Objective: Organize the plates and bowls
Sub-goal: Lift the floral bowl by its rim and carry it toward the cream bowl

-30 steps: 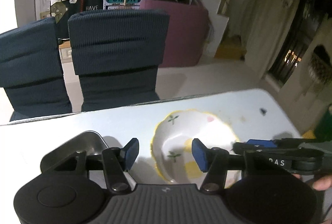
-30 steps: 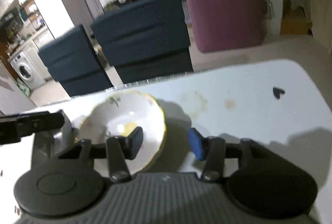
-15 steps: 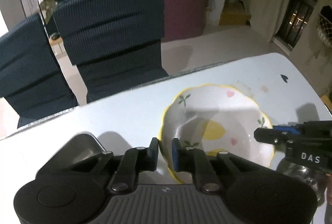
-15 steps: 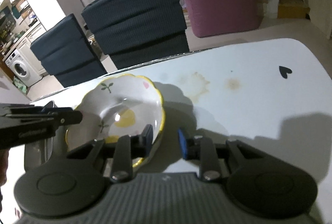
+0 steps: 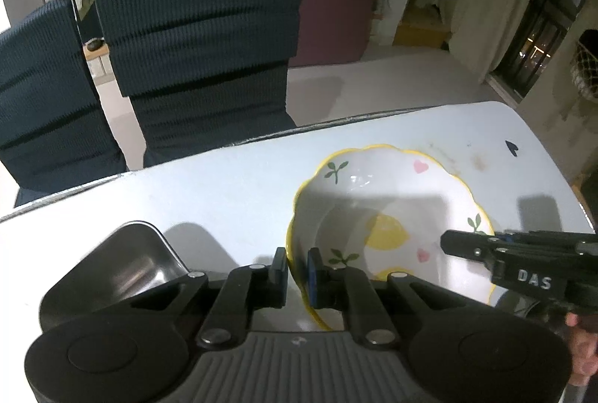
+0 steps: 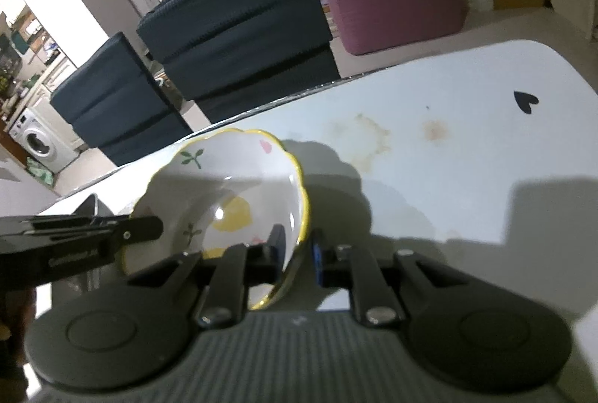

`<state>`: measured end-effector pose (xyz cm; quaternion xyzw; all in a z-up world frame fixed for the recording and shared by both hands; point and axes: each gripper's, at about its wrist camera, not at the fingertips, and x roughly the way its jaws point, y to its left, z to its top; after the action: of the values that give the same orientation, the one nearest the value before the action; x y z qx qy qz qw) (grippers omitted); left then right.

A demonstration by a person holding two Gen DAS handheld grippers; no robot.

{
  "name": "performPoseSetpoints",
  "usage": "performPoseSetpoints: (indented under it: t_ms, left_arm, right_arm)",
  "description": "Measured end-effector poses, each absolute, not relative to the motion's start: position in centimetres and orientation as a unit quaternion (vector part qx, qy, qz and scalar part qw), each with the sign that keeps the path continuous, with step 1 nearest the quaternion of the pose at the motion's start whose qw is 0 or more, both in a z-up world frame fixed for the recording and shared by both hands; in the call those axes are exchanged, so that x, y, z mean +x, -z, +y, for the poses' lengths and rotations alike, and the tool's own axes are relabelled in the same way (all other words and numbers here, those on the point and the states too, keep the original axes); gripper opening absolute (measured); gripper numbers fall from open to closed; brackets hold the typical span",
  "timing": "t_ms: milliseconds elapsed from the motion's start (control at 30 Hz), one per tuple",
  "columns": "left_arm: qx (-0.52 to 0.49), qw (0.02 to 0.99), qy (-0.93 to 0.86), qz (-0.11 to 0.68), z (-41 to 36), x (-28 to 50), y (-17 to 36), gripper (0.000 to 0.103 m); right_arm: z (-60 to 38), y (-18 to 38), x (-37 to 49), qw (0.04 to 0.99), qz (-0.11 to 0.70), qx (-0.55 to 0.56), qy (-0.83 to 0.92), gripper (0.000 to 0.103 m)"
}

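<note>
Bowl (image 5: 388, 216), white with a yellow scalloped rim, sits on my pale bench (image 5: 231, 193); every place below is told from it. From my left wrist, my left claw (image 5: 297, 272) is clamped on its near-left rim, one pad outside, one inside. A steel tray (image 5: 127, 264) lies just left of it. My right claw reaches its right rim.

From my right wrist, my right claw (image 6: 297, 249) has just been closing and now pinches its near-right rim. Stains (image 6: 370, 134) mark the bench beyond it, and two dark chairs (image 6: 239, 40) stand behind.
</note>
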<state>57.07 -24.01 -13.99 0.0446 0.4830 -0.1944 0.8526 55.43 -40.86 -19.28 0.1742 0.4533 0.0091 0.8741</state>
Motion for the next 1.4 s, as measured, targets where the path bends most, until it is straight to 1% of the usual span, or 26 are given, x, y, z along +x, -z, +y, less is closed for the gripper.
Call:
performPoseSetpoints:
  t_ms: [167,233,367,467,633,1000,1400]
  left_arm:
    - [0.036,0.851,0.201,0.484,-23.9,57.3,14.5,0.013]
    - [0.031,0.852,0.200,0.482,-23.9,57.3,14.6,0.013]
    - [0.021,0.856,0.195,0.479,-23.9,57.0,14.4,0.011]
    - [0.012,0.854,0.192,0.484,-24.1,56.7,14.1,0.010]
    - [0.015,0.860,0.197,0.471,-24.7,55.8,12.5,0.009]
    - [-0.004,0.879,0.191,0.437,-23.0,51.0,6.2,0.009]
    - [-0.010,0.893,0.182,0.411,-19.2,43.9,1.2,0.009]
  right_arm:
    - [-40.6,19.3,56.0,0.880,0.447,0.161,0.006,0.015]
    - [-40.7,19.4,56.1,0.880,0.445,0.167,0.000,0.011]
    - [-40.4,19.3,55.8,0.884,0.441,0.157,0.002,0.011]
    - [-40.6,19.4,55.3,0.883,0.439,0.168,0.007,0.011]
    - [-41.6,19.1,54.2,0.879,0.435,0.193,0.012,0.011]
    - [-41.1,12.5,50.3,0.899,0.397,0.188,0.006,0.010]
    - [-37.8,6.8,43.9,0.910,0.374,0.175,-0.020,0.010]
